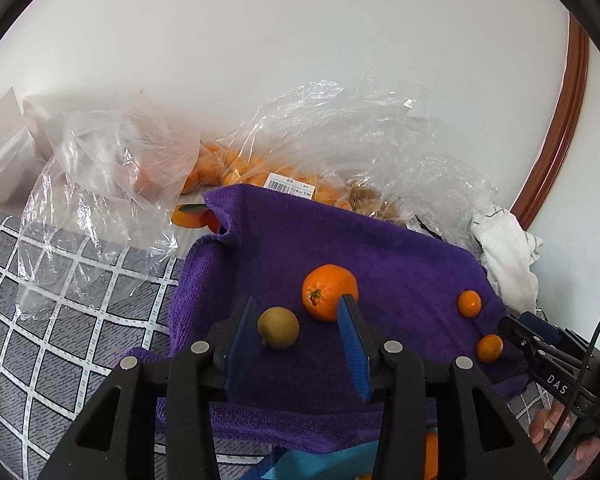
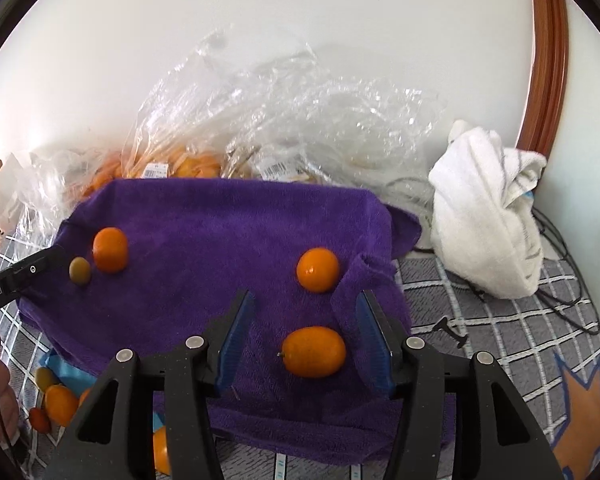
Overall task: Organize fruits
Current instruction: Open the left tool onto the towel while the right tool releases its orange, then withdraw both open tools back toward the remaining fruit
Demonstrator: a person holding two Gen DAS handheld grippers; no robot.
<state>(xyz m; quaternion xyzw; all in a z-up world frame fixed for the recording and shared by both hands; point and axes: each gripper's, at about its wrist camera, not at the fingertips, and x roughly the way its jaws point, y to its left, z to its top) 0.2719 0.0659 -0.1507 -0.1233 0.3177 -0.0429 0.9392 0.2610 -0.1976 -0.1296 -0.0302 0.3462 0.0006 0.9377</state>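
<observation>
A purple towel (image 1: 380,248) (image 2: 220,220) lies on the grid-patterned cloth. On it sit a mandarin (image 1: 328,290) (image 2: 110,249), a small brown-green fruit (image 1: 278,327) (image 2: 79,269) and two kumquats (image 1: 469,303) (image 1: 489,348), also seen in the right wrist view (image 2: 317,269) (image 2: 314,351). My left gripper (image 1: 298,308) is open, its fingers either side of the brown-green fruit, not touching it. My right gripper (image 2: 306,304) is open around the near kumquat, apart from it. The right gripper also shows in the left wrist view (image 1: 528,330).
Clear plastic bags (image 1: 300,140) (image 2: 280,120) holding oranges lie against the white wall behind the towel. A white cloth bundle (image 2: 488,212) (image 1: 504,256) stands at the right. More small fruits (image 2: 56,400) and a blue item lie below the towel's front left edge. A black cable (image 2: 560,288) runs at right.
</observation>
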